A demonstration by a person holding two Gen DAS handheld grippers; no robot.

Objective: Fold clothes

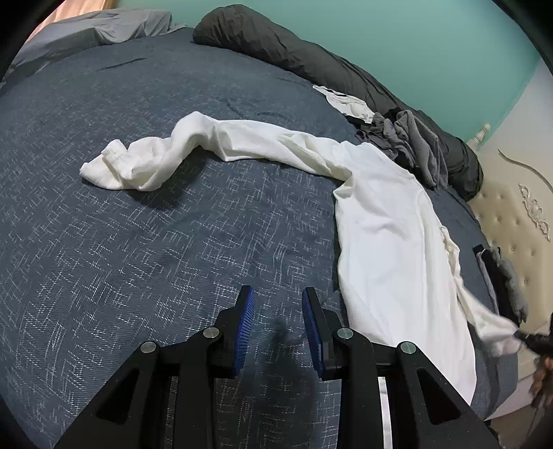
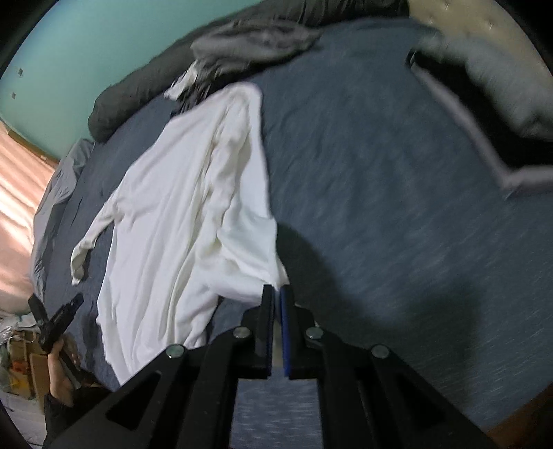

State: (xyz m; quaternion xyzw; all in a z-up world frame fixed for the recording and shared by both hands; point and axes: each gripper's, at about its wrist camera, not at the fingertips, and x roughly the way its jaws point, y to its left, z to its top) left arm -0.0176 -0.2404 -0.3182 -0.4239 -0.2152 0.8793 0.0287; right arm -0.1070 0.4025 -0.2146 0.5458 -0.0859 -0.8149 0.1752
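Observation:
A white long-sleeved shirt (image 1: pixel 383 221) lies stretched across the dark blue bedspread (image 1: pixel 138 241), one sleeve (image 1: pixel 145 162) trailing left. My left gripper (image 1: pixel 278 300) hovers open over bare bedspread just left of the shirt's body, blue pads apart, nothing between them. At the right edge of the left wrist view the right gripper (image 1: pixel 522 335) pinches the shirt's other end. In the right wrist view my right gripper (image 2: pixel 276 293) is shut on an edge of the white shirt (image 2: pixel 179 214), which drapes away up and left. The left gripper (image 2: pixel 60 317) shows small at far left, held by a hand (image 2: pixel 60 376).
A pile of grey and dark clothes (image 1: pixel 408 138) and a white garment (image 1: pixel 345 100) lie by a long dark bolster (image 1: pixel 311 58) along the teal wall. Folded dark items (image 1: pixel 494 273) sit near the cream tufted headboard (image 1: pixel 511 214). A grey pillow (image 1: pixel 86 31) lies far left.

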